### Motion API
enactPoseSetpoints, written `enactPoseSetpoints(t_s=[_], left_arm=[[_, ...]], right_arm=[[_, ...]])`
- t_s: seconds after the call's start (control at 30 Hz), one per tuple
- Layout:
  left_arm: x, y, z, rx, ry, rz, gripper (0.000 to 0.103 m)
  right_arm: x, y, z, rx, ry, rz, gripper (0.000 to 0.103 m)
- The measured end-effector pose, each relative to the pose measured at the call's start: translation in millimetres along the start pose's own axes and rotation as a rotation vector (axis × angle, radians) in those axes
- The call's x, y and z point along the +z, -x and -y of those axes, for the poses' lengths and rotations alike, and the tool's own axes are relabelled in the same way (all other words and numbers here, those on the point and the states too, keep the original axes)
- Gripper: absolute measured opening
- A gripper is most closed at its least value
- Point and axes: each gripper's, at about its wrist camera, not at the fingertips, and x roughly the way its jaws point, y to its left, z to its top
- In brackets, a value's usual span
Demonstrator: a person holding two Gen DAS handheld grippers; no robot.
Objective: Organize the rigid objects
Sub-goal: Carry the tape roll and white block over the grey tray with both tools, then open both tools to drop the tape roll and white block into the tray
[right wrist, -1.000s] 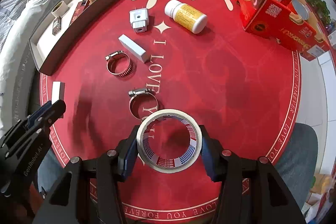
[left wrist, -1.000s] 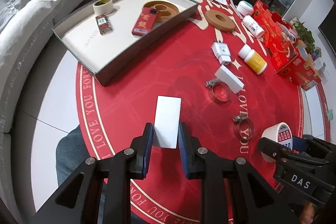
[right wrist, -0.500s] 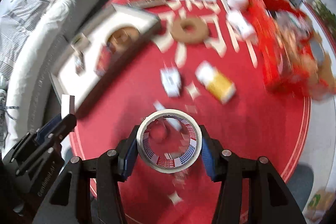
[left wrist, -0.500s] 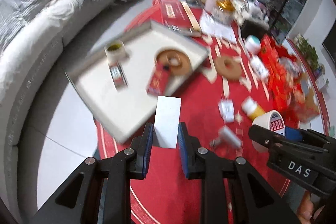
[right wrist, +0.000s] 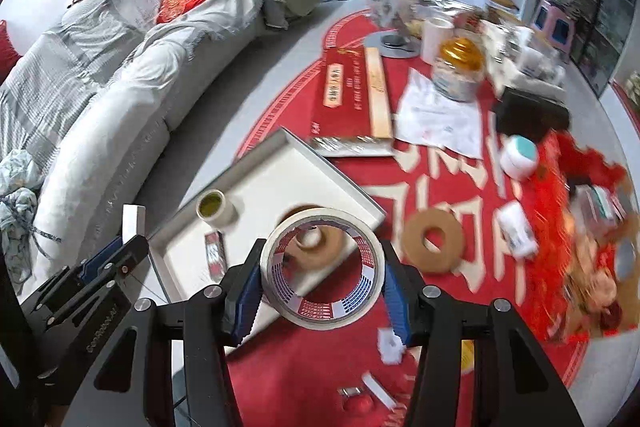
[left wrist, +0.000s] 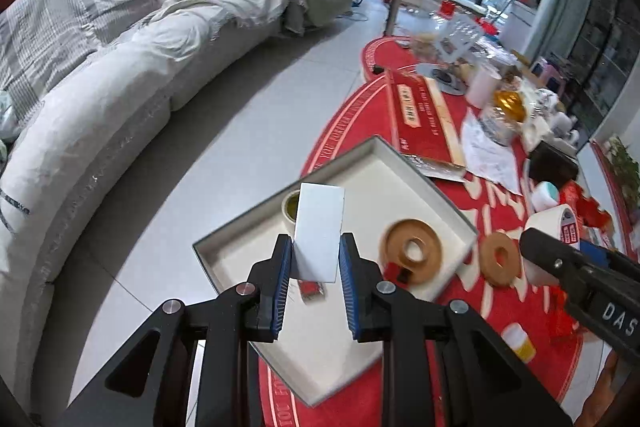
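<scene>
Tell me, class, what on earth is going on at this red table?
A person is tidying loose items with two hand-held grippers. The left gripper is clamped on a flat white block, and the right gripper holds a roll of white tape. Both hang above the shallow white tray on the red tablecloth; neither item is set down yet. The tray already holds a brown ring and a small tape roll.

White block (left wrist: 319, 227); white tray (left wrist: 416, 187); red tablecloth (right wrist: 460, 267), cream lettering.
</scene>
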Motion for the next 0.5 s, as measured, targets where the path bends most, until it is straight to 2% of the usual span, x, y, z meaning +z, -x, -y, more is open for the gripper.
enactPoseSetpoints(t_s=[0.2, 0.5], left_arm=[[-2.5, -41.3, 1.1, 0.025, -0.004, -0.075, 0.026], [-16.1, -97.6, 5.2, 0.063, -0.017, -0.172, 0.026]], right_arm=[[9.2, -51.3, -20.0, 0.04, 0.015, -0.078, 0.054], [11.2, -112.7, -13.9, 0.06, -0.036, -0.169, 0.054]])
